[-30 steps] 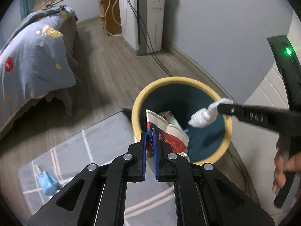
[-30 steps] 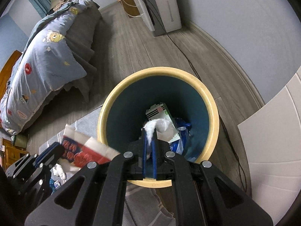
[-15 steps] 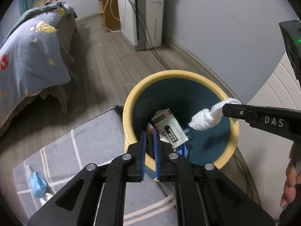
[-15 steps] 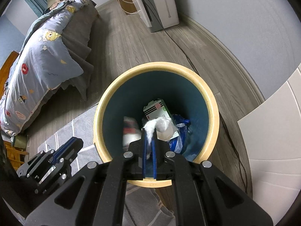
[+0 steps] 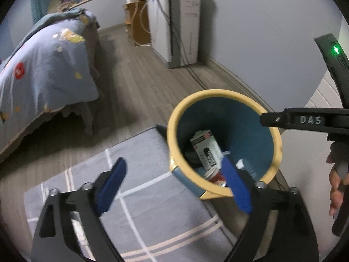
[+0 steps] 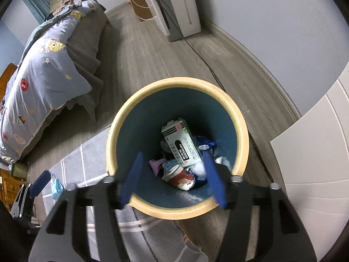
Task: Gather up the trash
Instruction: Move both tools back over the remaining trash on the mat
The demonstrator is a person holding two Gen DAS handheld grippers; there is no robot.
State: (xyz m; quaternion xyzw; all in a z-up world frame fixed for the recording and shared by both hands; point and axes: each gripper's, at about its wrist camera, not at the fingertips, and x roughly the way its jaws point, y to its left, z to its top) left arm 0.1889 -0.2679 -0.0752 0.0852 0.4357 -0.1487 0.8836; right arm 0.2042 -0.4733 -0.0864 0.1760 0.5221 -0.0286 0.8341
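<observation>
A bin with a yellow rim (image 6: 174, 80) and a teal inside stands on the floor by the wall. In it lie a red and white paper cup (image 6: 178, 176), a white carton (image 6: 183, 146), a white tissue wad (image 6: 199, 169) and a blue wrapper (image 6: 207, 142). My right gripper (image 6: 172, 156) hangs over the bin's mouth, its jaws opening with nothing between them. My left gripper (image 5: 172, 161) is at the bin's near left rim (image 5: 218, 92), jaws opening wide and empty. The cup (image 5: 214, 174) shows just inside that rim. A blue face mask (image 6: 55, 185) lies on the rug.
A grey checked rug (image 5: 141, 196) runs up to the bin. A bed with a blue quilt (image 5: 48, 65) stands to the left. A white appliance (image 5: 181, 28) with cables stands at the wall behind. A white cabinet panel (image 6: 316, 152) is right of the bin.
The left gripper let go of the paper cup, which dropped into the bin, then opened wide and drew back left. The right gripper opened and released the tissue wad into the bin.
</observation>
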